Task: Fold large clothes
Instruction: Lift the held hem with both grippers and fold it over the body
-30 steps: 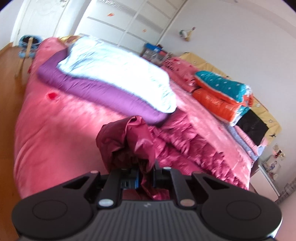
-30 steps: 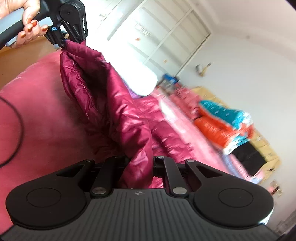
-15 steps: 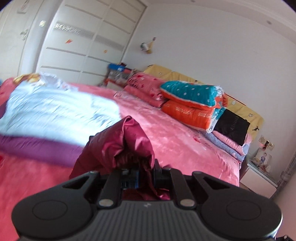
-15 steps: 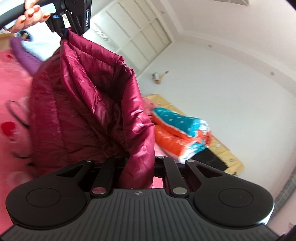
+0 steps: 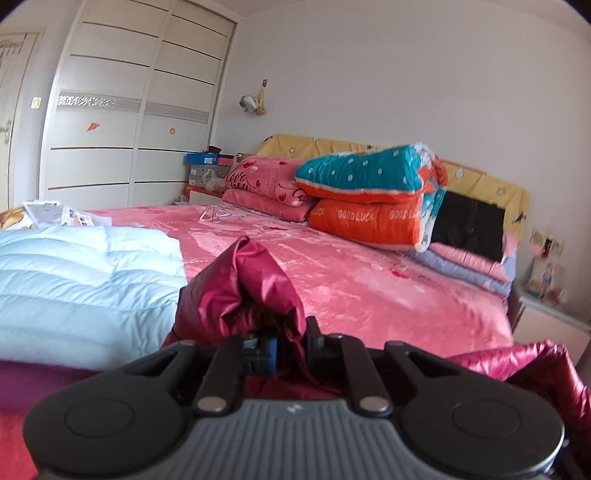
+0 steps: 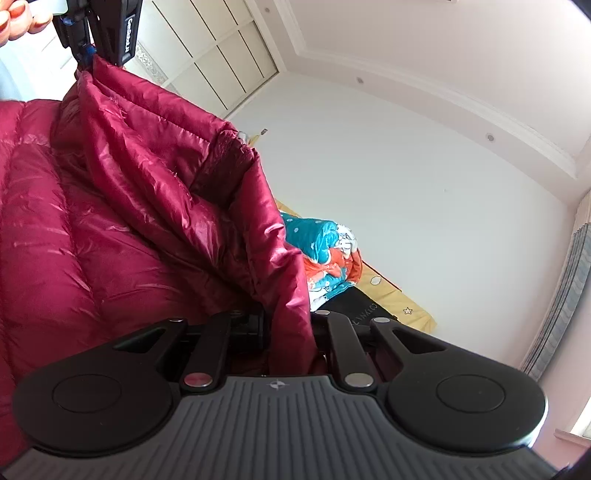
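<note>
Left tool [image 5: 284,341] clenched on a bunched edge of the maroon jacket [image 5: 243,291], fabric puffing up between and above the fingers. Right tool [image 6: 288,332] likewise clamped on another edge of the jacket [image 6: 110,221], a fold rising straight out from between its fingers. Seen from the right wrist: left tool [image 6: 98,29] up at the top left corner, gripping the jacket's top edge, with a hand [image 6: 14,18] with red-painted nails on its handle. Jacket stretched between the two tools, hanging as a broad quilted sheet that fills the left half of that view. More maroon fabric visible at the lower right of the left view.

Beyond the left tool: bed [image 5: 351,280] with a pink cover. Pale blue duvet [image 5: 81,284] folded on the left of the bed, over a purple layer. At the headboard [image 5: 480,181], a stack of folded bedding: pink blanket [image 5: 266,184], teal and orange quilt [image 5: 369,195], black item [image 5: 469,225] beside it. White wardrobe [image 5: 129,110] against the far wall.
</note>
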The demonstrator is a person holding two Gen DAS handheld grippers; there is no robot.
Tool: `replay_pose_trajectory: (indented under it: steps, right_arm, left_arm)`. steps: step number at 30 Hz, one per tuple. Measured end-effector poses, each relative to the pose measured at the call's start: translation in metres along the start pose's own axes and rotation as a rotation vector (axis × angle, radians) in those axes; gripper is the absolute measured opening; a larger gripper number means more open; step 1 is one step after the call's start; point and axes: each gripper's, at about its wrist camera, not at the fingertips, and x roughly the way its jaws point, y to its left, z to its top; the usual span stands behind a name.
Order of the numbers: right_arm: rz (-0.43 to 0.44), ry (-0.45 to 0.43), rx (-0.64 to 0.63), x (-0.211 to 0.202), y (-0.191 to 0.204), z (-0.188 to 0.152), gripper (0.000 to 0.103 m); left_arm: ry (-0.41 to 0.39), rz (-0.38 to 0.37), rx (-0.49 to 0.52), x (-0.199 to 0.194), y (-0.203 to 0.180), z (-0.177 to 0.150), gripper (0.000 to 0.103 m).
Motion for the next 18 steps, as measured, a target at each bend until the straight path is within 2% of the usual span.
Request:
replay_pose_trajectory:
  steps: [4, 10, 13, 14, 15, 16, 17, 18]
  right_arm:
    - [0.003, -0.002, -0.023, 0.030, 0.016, -0.010, 0.015]
    - [0.000, 0.014, -0.009, 0.079, 0.026, -0.022, 0.036]
    - [-0.002, 0.029, -0.004, 0.100, 0.025, -0.030, 0.054]
    - [-0.005, 0.035, -0.001, 0.105, 0.025, -0.032, 0.062]
    - [-0.007, 0.046, 0.002, 0.112, 0.025, -0.034, 0.073]
    - [-0.011, 0.060, 0.006, 0.115, 0.023, -0.033, 0.078]
    - [-0.020, 0.072, 0.013, 0.127, 0.016, -0.034, 0.090]
    - [-0.035, 0.078, 0.020, 0.139, 0.010, -0.036, 0.096]
  left_arm:
    - [0.021, 0.036, 0.017, 0.032, -0.001, -0.008, 0.011]
    - [0.040, 0.078, 0.058, 0.064, -0.002, -0.017, 0.015]
    - [0.047, 0.092, 0.084, 0.078, -0.008, -0.017, 0.018]
    - [0.050, 0.094, 0.088, 0.080, -0.008, -0.016, 0.022]
    - [0.051, 0.094, 0.088, 0.082, -0.008, -0.015, 0.028]
    - [0.051, 0.093, 0.085, 0.082, -0.008, -0.013, 0.031]
    - [0.050, 0.092, 0.079, 0.080, -0.007, -0.011, 0.040]
    - [0.046, 0.086, 0.074, 0.078, -0.006, -0.009, 0.047]
